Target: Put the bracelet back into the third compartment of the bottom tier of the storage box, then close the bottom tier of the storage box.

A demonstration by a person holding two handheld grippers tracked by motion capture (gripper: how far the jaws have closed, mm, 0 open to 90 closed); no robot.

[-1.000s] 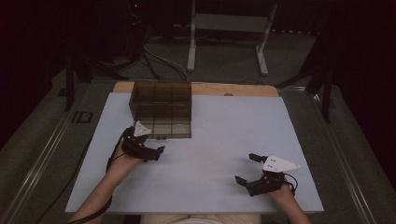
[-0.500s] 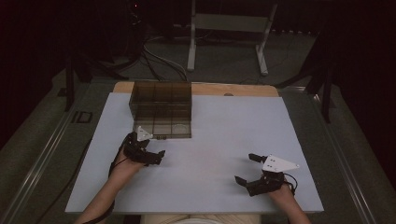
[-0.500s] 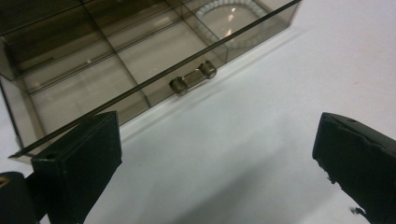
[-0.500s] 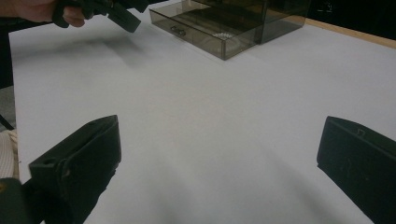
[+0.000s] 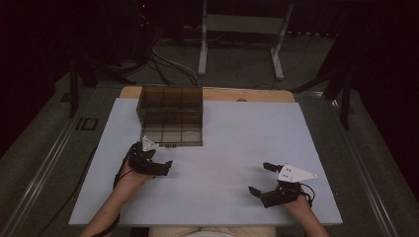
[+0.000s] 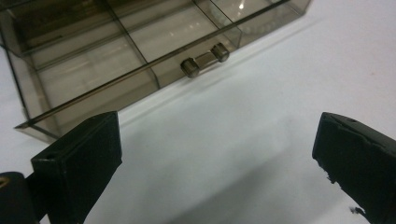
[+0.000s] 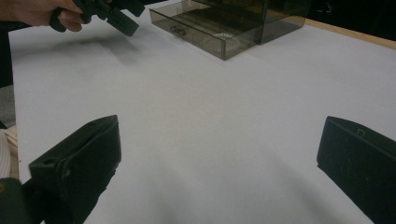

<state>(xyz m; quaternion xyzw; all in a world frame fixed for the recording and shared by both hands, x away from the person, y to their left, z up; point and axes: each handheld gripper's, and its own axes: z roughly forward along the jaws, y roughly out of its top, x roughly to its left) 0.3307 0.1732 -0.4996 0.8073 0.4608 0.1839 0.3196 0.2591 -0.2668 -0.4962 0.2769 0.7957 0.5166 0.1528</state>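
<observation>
As it draws back a little toward the person, the left gripper [image 5: 157, 159], jaws wide and empty, sits just short of the smoked drawer box [image 5: 171, 116] and its handle [image 6: 204, 59], suggesting a fresh approach, while the right gripper [image 5: 262, 178] waits open, well apart.

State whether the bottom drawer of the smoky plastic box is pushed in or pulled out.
Pulled out: the bottom drawer juts from the box, its compartments and handle exposed.
</observation>
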